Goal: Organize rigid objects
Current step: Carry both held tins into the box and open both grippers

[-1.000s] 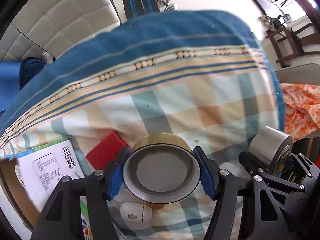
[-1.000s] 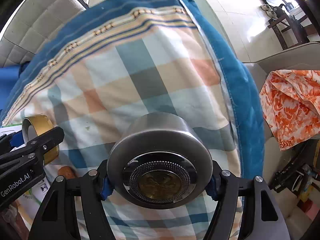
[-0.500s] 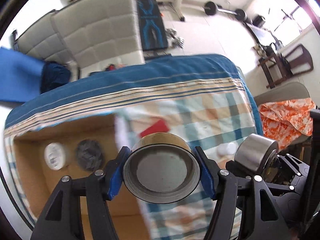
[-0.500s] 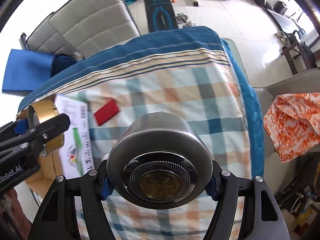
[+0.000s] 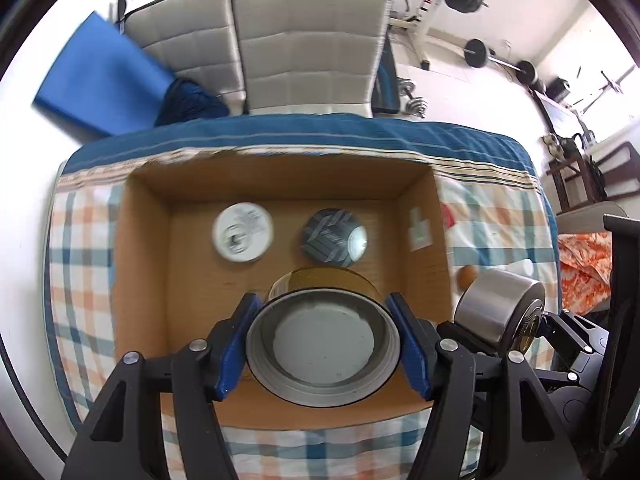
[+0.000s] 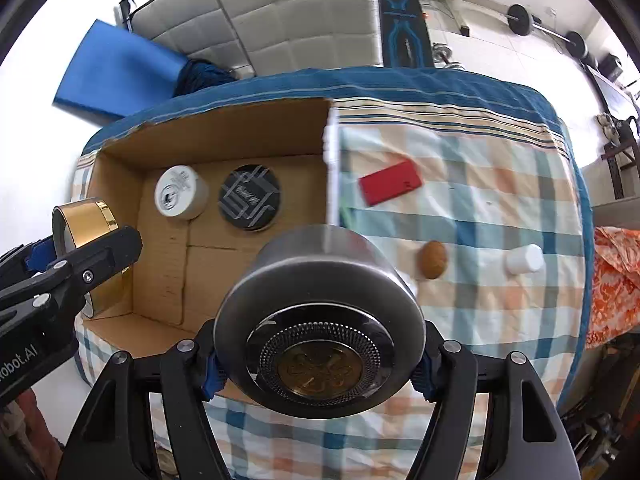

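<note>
My left gripper is shut on a gold round tin and holds it above the open cardboard box. The tin also shows in the right wrist view. My right gripper is shut on a silver round tin, held over the box's right wall; it shows at the right of the left wrist view. Inside the box lie a white round tin and a dark patterned round tin.
On the plaid cloth right of the box lie a red flat case, a brown egg-shaped object and a small white jar. An orange cloth hangs at the far right. Padded chairs stand behind the table.
Both grippers have risen and swung left with their tins. The left one has gone from above the plaid cloth to above the open box, which now fills its view.
</note>
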The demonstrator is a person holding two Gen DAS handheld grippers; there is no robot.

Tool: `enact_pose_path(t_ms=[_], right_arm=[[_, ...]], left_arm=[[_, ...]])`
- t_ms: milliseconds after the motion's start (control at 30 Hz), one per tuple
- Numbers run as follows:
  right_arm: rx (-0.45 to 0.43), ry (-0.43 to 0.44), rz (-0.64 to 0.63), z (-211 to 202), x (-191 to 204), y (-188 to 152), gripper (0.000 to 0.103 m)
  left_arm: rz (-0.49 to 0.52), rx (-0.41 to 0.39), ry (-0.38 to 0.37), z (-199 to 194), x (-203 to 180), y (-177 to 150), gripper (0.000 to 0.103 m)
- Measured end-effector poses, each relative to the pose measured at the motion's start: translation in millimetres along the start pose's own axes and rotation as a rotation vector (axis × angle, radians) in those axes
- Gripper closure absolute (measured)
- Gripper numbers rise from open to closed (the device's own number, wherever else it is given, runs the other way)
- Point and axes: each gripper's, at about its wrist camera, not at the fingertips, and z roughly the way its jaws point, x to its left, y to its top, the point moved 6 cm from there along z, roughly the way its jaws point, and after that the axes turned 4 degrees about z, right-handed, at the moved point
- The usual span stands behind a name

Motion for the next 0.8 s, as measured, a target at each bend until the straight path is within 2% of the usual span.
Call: enact_pose_path(t_ms=[167,400,667,800], right_arm=[[0.017,-0.001,-0.031,20,34,1,0.031],[0.066,-0.024,-0.049,71,58,7,0.031],[0.146,-0.040,0.001,137,62,12,0.031],[0.167,-0.052,0.012,157,65,13,0.031]], left_arm=[[-0.054,0.016,0.004,9,43,-11,0.041],[-0.115,0.110,0.011,61,95,-27,0.041],[-0.143,0.236,-0.005,135,118,-33,0.041],[-0.146,0.274,-0.014,156,120,-38,0.041]])
